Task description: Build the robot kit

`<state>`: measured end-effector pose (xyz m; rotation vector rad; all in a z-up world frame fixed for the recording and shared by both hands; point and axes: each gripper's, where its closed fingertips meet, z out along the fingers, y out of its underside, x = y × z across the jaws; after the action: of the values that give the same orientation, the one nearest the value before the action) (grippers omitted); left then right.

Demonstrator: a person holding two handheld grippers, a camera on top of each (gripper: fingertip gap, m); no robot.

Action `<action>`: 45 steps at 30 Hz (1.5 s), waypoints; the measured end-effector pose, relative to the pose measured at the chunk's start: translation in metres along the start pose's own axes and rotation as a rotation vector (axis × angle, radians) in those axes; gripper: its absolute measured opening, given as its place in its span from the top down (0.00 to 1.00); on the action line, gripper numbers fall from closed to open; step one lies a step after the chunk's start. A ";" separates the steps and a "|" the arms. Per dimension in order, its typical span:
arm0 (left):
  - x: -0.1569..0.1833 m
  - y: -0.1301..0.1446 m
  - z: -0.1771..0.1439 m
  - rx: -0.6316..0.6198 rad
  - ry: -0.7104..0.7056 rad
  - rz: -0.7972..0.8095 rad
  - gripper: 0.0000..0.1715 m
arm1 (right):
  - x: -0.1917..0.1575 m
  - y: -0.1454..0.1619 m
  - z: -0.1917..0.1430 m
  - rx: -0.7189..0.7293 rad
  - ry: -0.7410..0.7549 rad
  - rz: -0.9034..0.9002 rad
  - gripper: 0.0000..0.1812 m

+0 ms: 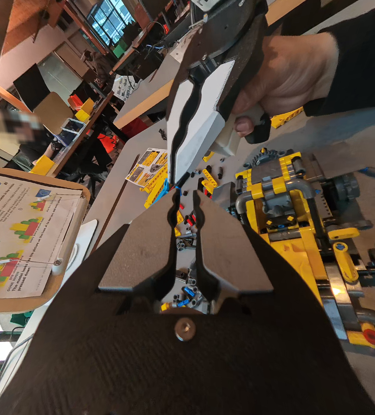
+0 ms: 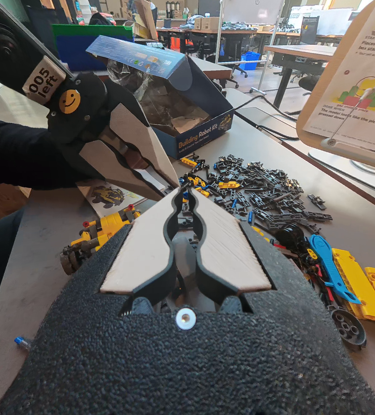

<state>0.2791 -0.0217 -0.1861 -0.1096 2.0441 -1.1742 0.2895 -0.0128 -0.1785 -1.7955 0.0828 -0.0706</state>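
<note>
Two tips meet over loose parts (image 2: 260, 190): my right gripper (image 2: 184, 189) pinches a pin (image 1: 182, 180), left gripper (image 1: 186, 192) slightly apart; part-built model (image 1: 283, 202) right.

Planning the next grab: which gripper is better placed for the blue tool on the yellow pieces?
Right, probably. The blue tool lies on the right gripper's own right side; the left gripper sits on the opposite side.

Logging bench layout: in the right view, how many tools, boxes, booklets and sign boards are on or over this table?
Tools: 2 (left tool, right tool)
Box: 1
Booklet: 1
Sign board: 1
Total: 5
</note>
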 end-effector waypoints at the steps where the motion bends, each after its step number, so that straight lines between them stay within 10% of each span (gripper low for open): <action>1: -0.001 -0.001 -0.001 0.004 -0.002 -0.003 0.95 | 0.005 0.002 -0.003 -0.007 0.021 0.008 0.99; 6: -0.005 0.000 -0.003 -0.002 -0.001 -0.043 0.93 | 0.007 -0.003 -0.049 0.057 0.108 0.095 0.99; 17: -0.033 0.024 0.000 -0.120 -0.100 -0.207 0.94 | 0.030 0.079 -0.206 -0.285 0.559 0.264 0.99; 24: -0.033 0.038 0.003 -0.170 -0.101 -0.228 0.94 | 0.030 0.138 -0.208 -0.419 0.540 0.506 0.99; 45: -0.047 0.080 0.007 -0.338 -0.176 -0.436 0.86 | 0.031 0.159 -0.187 -0.517 0.492 0.474 0.97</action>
<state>0.3389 0.0389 -0.2224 -0.8290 2.0984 -1.0092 0.3002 -0.2328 -0.2916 -2.1855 0.9463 -0.1600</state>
